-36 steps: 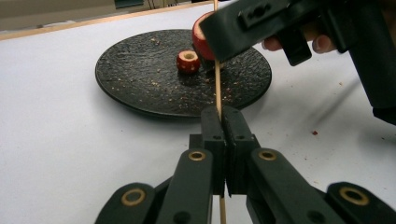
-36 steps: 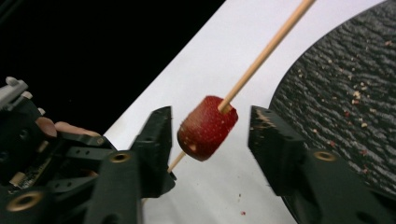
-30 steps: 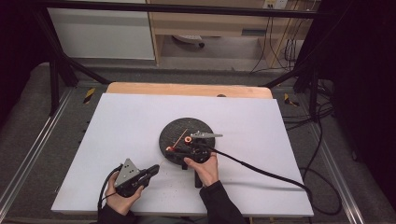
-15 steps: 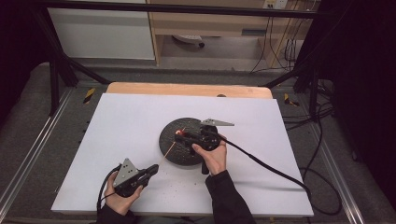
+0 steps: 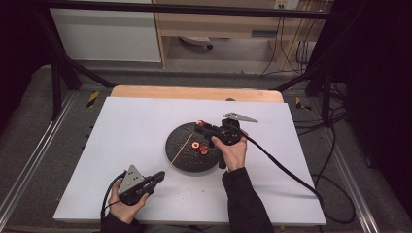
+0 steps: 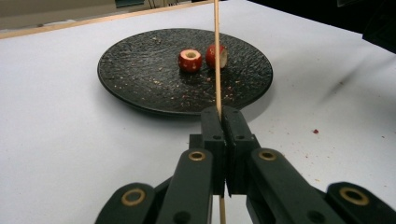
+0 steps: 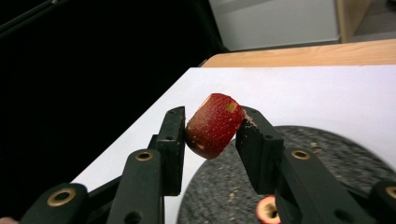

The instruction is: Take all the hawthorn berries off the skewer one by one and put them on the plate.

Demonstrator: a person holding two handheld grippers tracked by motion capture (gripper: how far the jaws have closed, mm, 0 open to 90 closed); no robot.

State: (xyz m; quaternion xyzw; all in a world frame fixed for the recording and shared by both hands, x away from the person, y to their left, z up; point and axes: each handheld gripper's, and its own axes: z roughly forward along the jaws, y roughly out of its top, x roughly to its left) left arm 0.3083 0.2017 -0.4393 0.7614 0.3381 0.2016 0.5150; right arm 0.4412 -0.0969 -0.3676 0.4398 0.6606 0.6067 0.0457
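Note:
A black round plate [image 5: 182,160] sits mid-table with two cored red fruits [image 5: 196,144] [image 6: 190,59] on it. My left gripper [image 5: 158,176] [image 6: 223,116] rests near the table's front left edge, shut on a thin wooden skewer [image 5: 180,148] [image 6: 217,56] that slants over the plate. My right gripper [image 5: 200,125] [image 7: 210,126] hovers above the plate's far side, jaws level and pointing left. It is shut on a third red fruit [image 7: 215,125], pinched by both pads. The plate [image 7: 327,149] lies below that fruit.
The white sheet [image 5: 121,131] covers the table, with a wooden strip [image 5: 194,92] along its far edge. Crumbs dot the plate and the sheet near it. The right gripper's black cable [image 5: 286,170] trails off to the right. Metal rails border both sides.
My right gripper has risen and moved away from the person, from the plate's near side to above its far side, with the red fruit in it. The left gripper and skewer have stayed still.

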